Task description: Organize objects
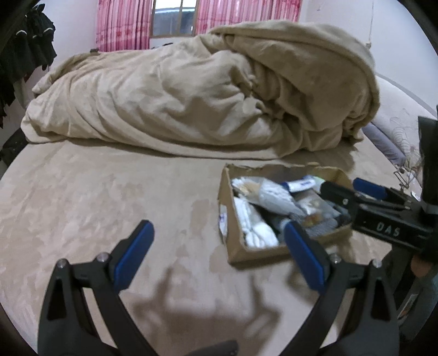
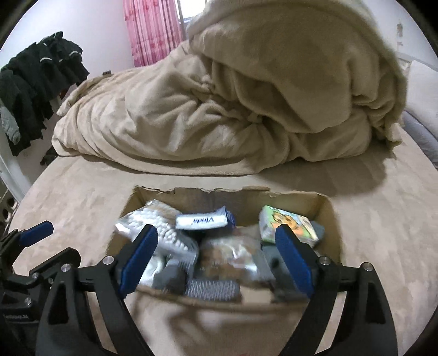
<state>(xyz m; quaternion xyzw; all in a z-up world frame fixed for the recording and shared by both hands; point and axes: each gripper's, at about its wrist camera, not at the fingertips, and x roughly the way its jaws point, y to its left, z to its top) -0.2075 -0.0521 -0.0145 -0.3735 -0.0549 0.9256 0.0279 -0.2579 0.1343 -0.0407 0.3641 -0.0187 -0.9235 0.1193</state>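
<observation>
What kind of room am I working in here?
Most likely a bedroom: a bed with a heaped beige duvet, pink curtains at a window, dark clothes hanging nearby.

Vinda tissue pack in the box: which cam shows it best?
Right wrist: the Vinda tissue pack faces the lens, label readable, near the cardboard box back wall. Left wrist shows it small, oblique and blurred.

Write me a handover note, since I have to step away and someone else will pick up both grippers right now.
Left gripper: jaws open, empty, over bare bed left of the cardboard box.
Right gripper: jaws open, empty, poised over the box's near edge.
Box sits on the bed in front of the heaped blanket. Inside, jumbled: Vinda tissue pack, green packet, cotton-ball bag, other blurred items.
Done: nothing visibly sorted.
Left: probably sorting all the contents.
</observation>
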